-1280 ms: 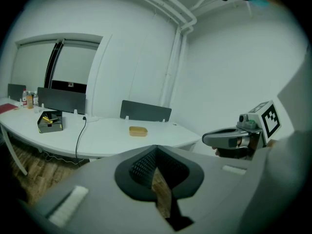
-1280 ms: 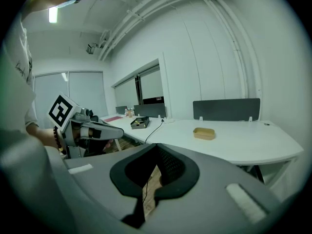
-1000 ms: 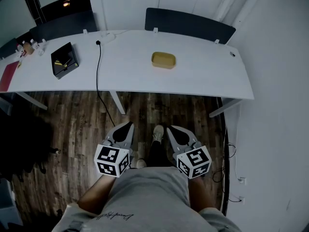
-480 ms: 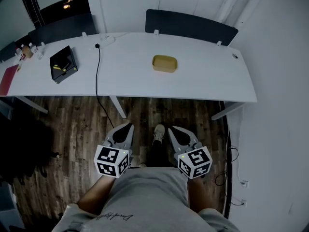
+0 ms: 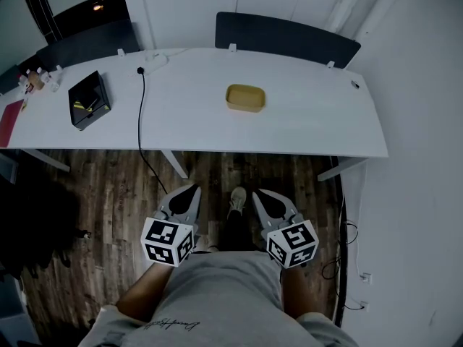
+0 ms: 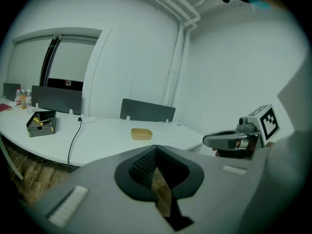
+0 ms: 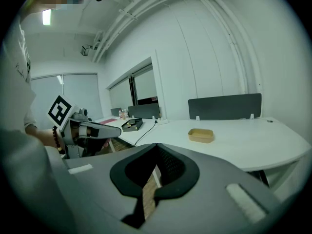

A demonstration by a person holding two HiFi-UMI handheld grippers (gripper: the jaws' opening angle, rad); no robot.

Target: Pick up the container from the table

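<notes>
The container (image 5: pixel 245 97) is a shallow tan tray with rounded corners, lying alone on the right half of the long white table (image 5: pixel 311 121). It also shows far ahead in the left gripper view (image 6: pixel 141 133) and the right gripper view (image 7: pixel 201 135). My left gripper (image 5: pixel 189 192) and right gripper (image 5: pixel 258 194) hang side by side close to my body, over the wooden floor and well short of the table's near edge. Both are shut with nothing in them. Their jaws point towards the table.
A black open box (image 5: pixel 88 101) sits on the table's left part, with a black cable (image 5: pixel 142 114) running from a power strip (image 5: pixel 154 58) over the front edge. Dark divider panels (image 5: pixel 286 40) line the far edge. A white wall (image 5: pixel 419 194) stands at right. Table legs (image 5: pixel 176 163) angle down underneath.
The table and the container have slid slightly lower and nearer in the head view. Both grippers keep their place before my body and stay shut.
</notes>
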